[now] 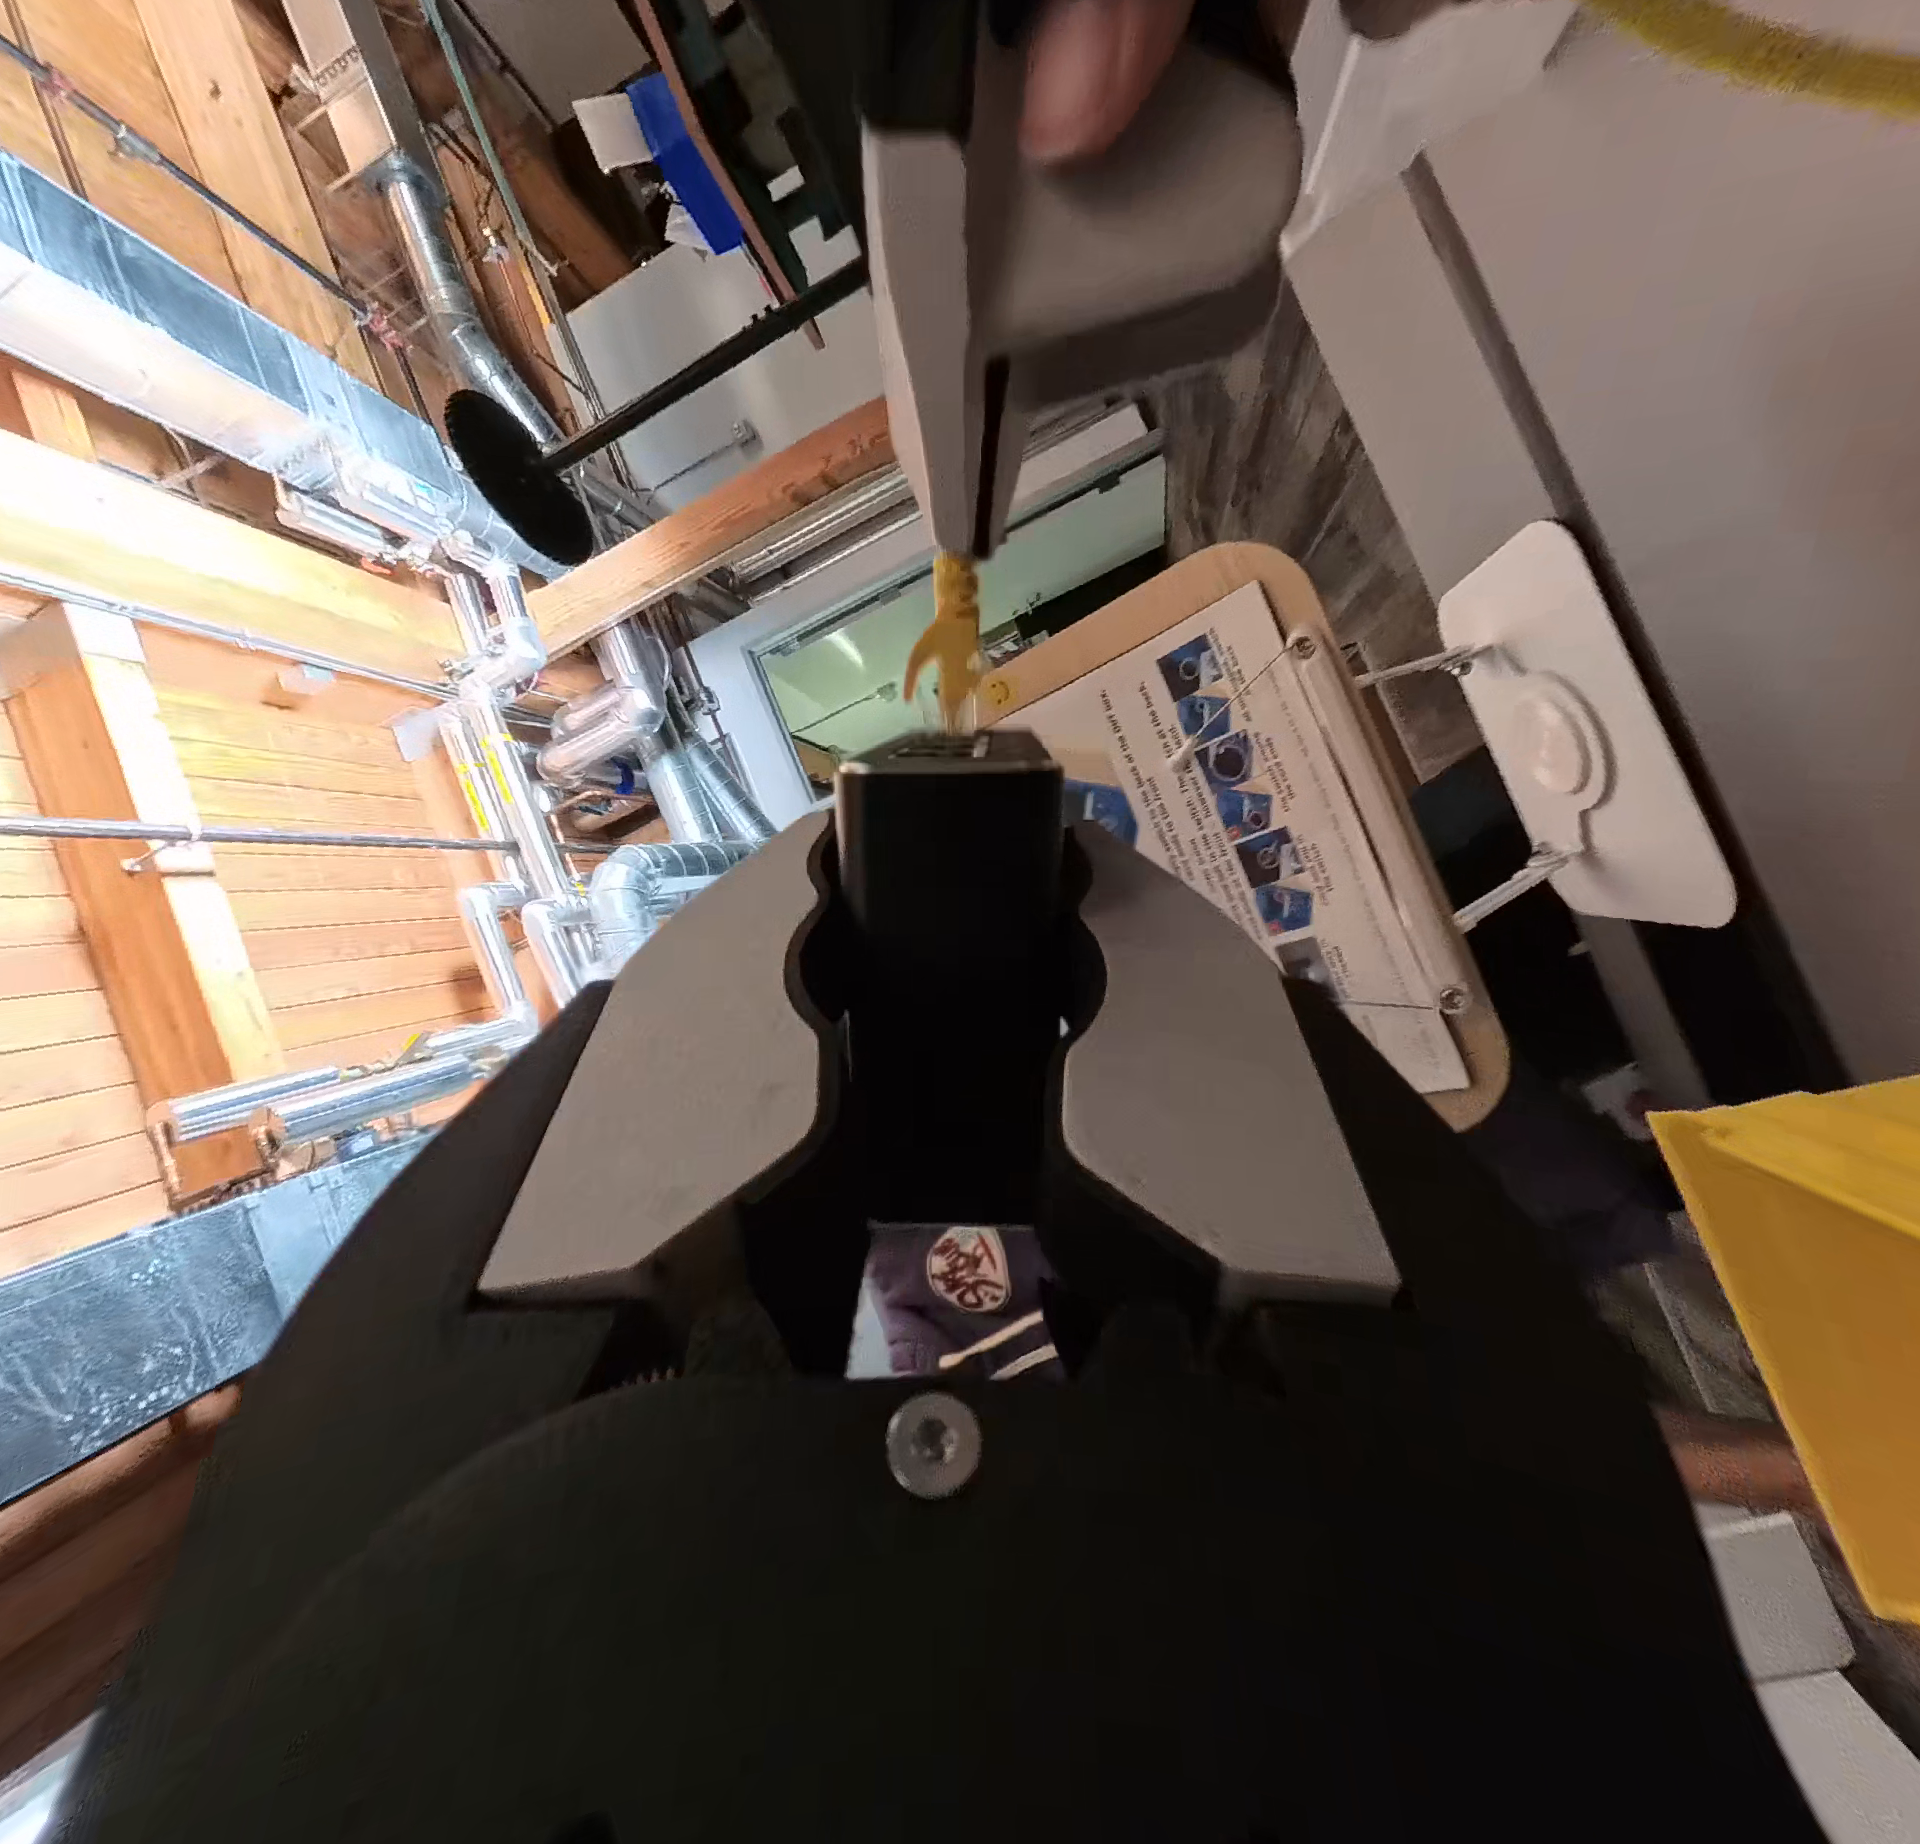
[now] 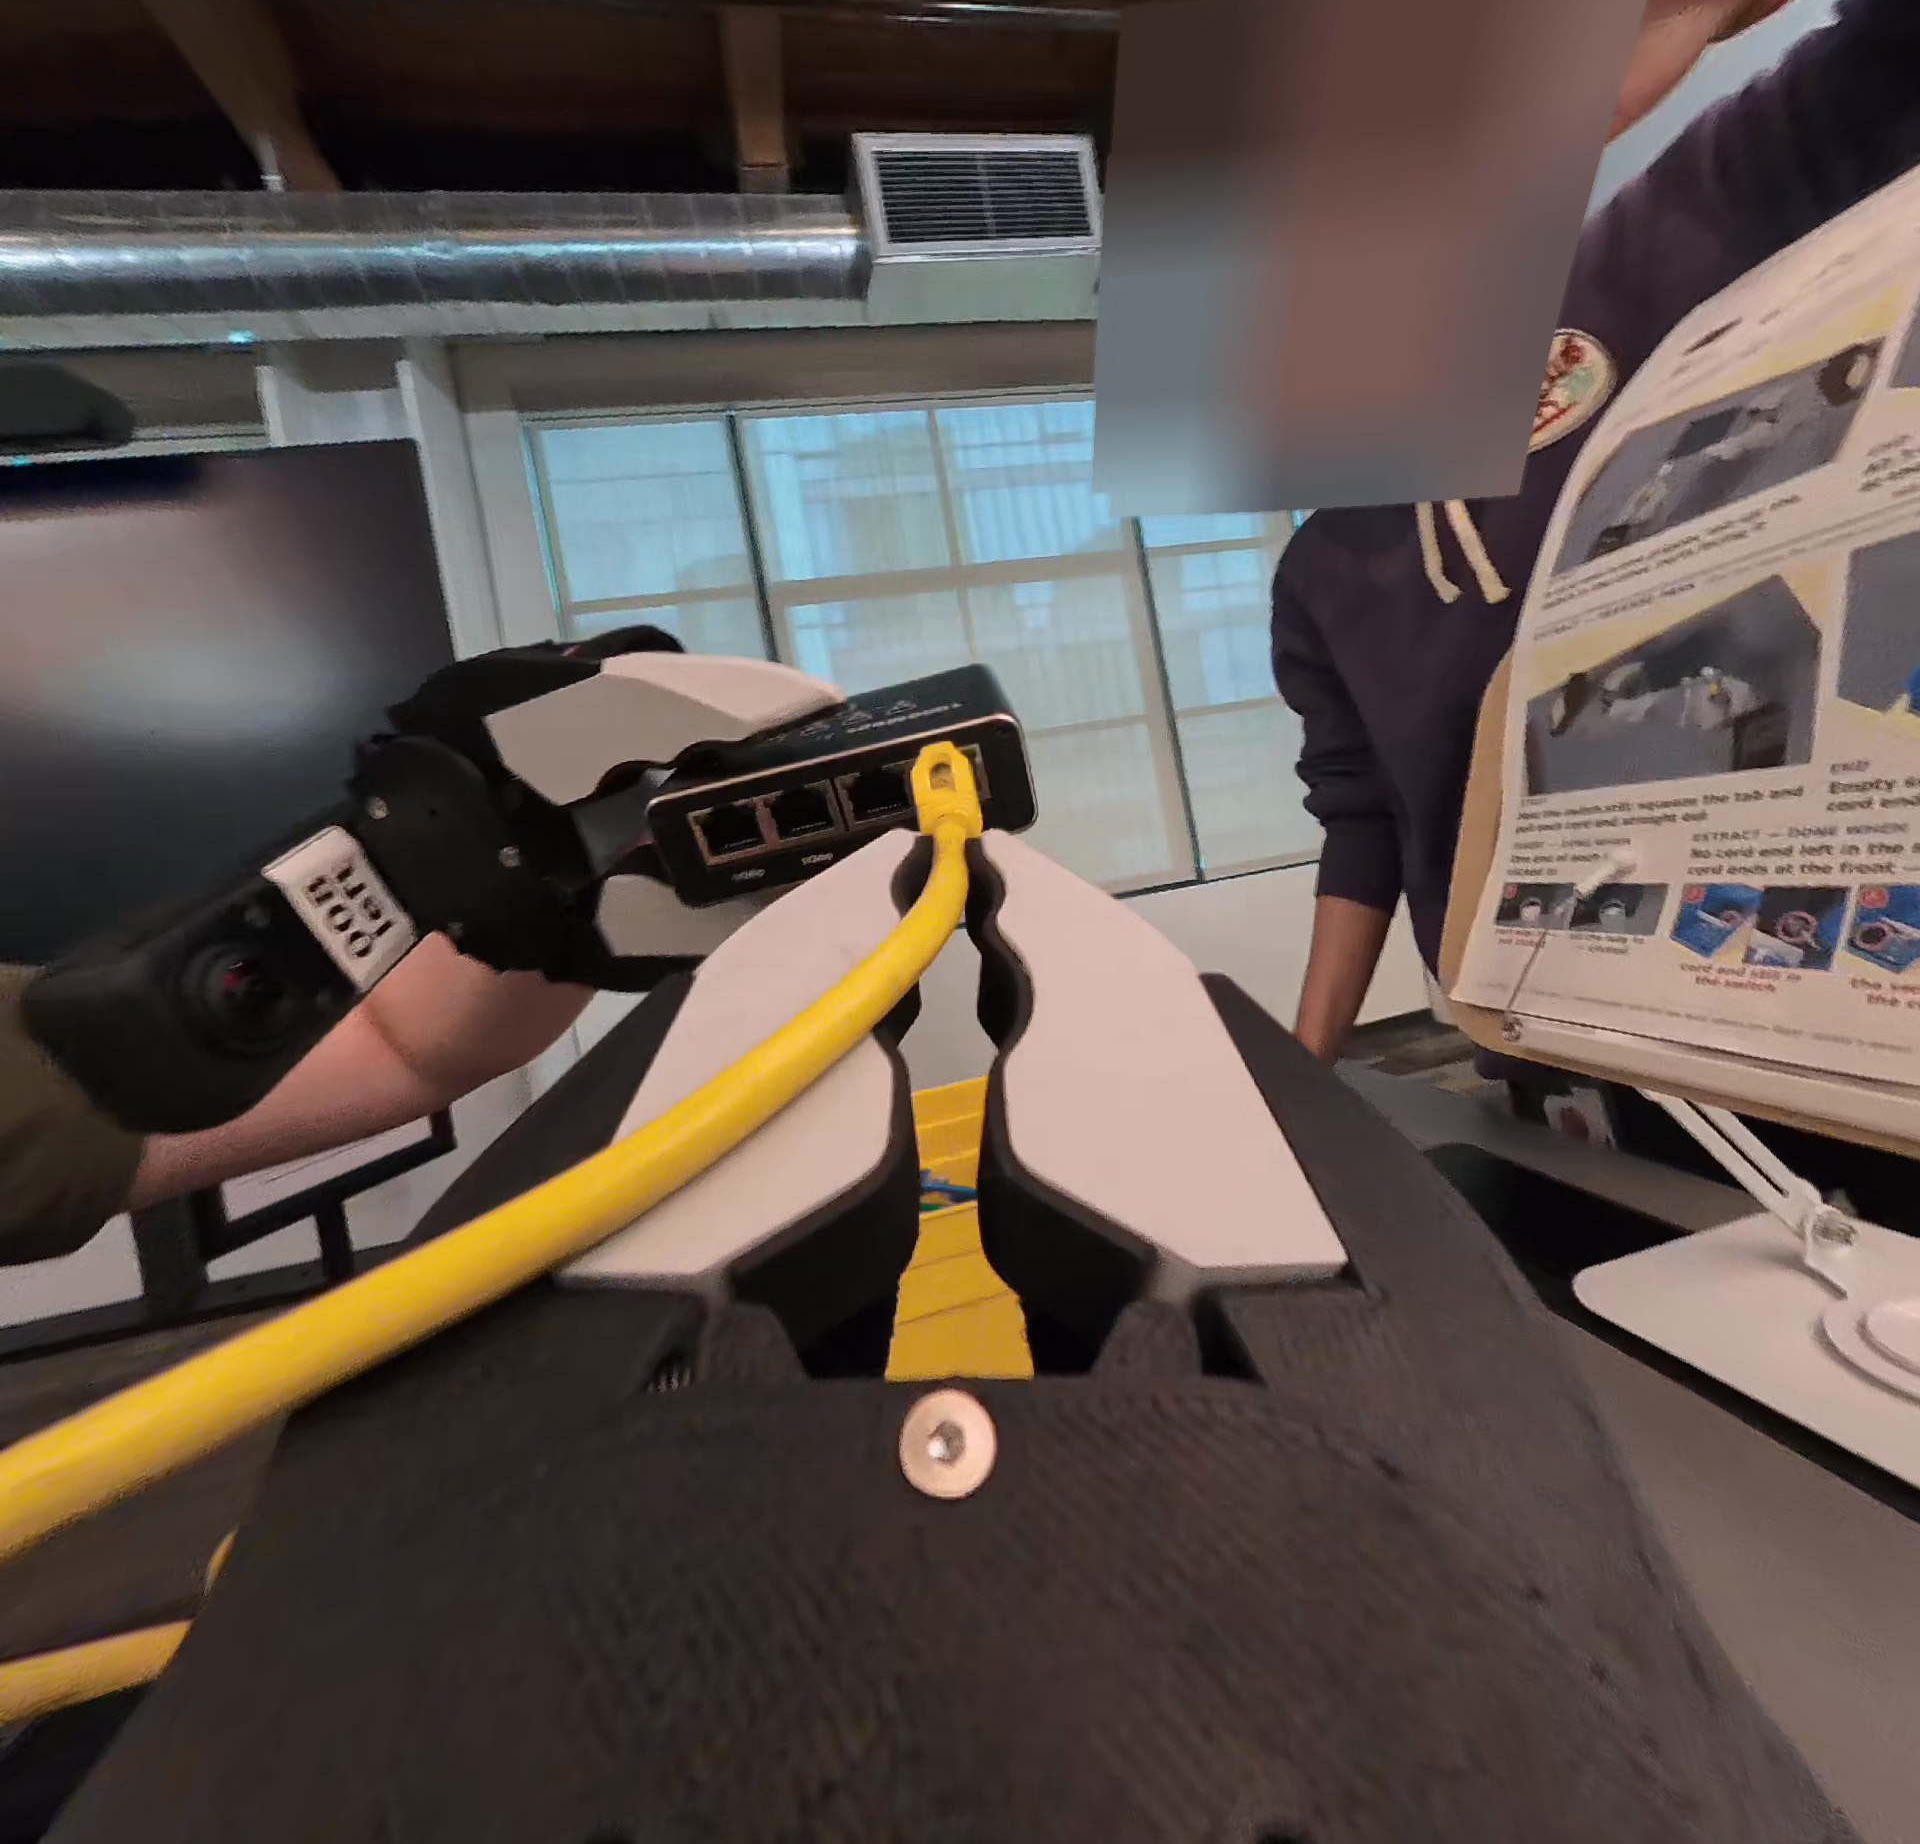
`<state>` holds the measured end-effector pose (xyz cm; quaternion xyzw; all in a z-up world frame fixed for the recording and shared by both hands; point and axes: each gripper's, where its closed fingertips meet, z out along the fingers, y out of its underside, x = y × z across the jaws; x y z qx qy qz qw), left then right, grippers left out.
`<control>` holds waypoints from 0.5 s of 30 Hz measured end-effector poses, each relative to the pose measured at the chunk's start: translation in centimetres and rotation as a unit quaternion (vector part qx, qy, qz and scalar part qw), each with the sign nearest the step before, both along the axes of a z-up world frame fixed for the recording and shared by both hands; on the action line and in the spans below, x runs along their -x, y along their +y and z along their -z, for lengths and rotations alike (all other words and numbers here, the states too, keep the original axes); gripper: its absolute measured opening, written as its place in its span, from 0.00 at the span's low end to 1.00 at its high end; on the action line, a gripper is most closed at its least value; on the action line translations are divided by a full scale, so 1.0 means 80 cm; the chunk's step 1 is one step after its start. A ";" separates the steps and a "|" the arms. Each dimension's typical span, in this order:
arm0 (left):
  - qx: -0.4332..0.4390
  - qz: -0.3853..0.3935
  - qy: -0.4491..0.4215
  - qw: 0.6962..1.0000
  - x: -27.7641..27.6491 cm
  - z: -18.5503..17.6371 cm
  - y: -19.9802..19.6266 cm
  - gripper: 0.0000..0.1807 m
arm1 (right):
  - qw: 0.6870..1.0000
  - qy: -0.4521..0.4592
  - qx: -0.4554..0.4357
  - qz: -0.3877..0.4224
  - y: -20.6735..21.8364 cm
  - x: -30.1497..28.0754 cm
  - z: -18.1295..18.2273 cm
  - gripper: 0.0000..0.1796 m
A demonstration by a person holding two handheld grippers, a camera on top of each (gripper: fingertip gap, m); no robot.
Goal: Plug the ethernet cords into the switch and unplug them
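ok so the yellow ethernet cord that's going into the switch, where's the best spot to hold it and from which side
Probably grip the yellow cord on the stiff boot just behind its plug, where the right tool pinches it now. Come from the port face of the switch, in line with the port, fingers on the boot's two flanks. That likely leaves the latch tab free and lets the push run straight in, while the left tool steadies the switch.

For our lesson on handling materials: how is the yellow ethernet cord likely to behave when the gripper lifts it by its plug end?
The yellow ethernet cord will probably bend and trail, since it already curves away loosely behind the right gripper. Its round jacket may slip sideways between the fingers. The plug looks rigid and should hold its aim at the switch.
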<state>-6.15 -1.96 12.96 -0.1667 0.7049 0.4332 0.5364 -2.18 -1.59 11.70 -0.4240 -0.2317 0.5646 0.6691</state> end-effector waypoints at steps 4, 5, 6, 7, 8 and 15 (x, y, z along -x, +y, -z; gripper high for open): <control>0.044 0.002 -0.088 0.995 -0.005 -0.027 -0.007 0.20 | 0.991 0.000 -0.097 0.091 -0.024 -0.015 -0.027 0.03; 0.045 0.008 -0.122 0.992 -0.007 -0.037 -0.010 0.20 | 0.984 0.007 -0.128 0.128 -0.034 -0.019 -0.037 0.03; 0.039 0.019 -0.152 0.987 -0.009 -0.046 -0.014 0.21 | 0.977 0.011 -0.148 0.153 -0.042 -0.023 -0.046 0.03; 0.028 0.034 -0.182 0.982 -0.011 -0.054 -0.019 0.21 | 0.972 0.013 -0.164 0.171 -0.050 -0.026 -0.054 0.03; 0.019 0.043 -0.207 0.977 -0.011 -0.059 -0.021 0.22 | 0.967 0.015 -0.178 0.184 -0.058 -0.028 -0.061 0.03; 0.023 0.032 -0.311 0.950 0.001 -0.055 -0.009 0.25 | 0.946 -0.010 -0.222 0.236 -0.074 -0.023 -0.071 0.03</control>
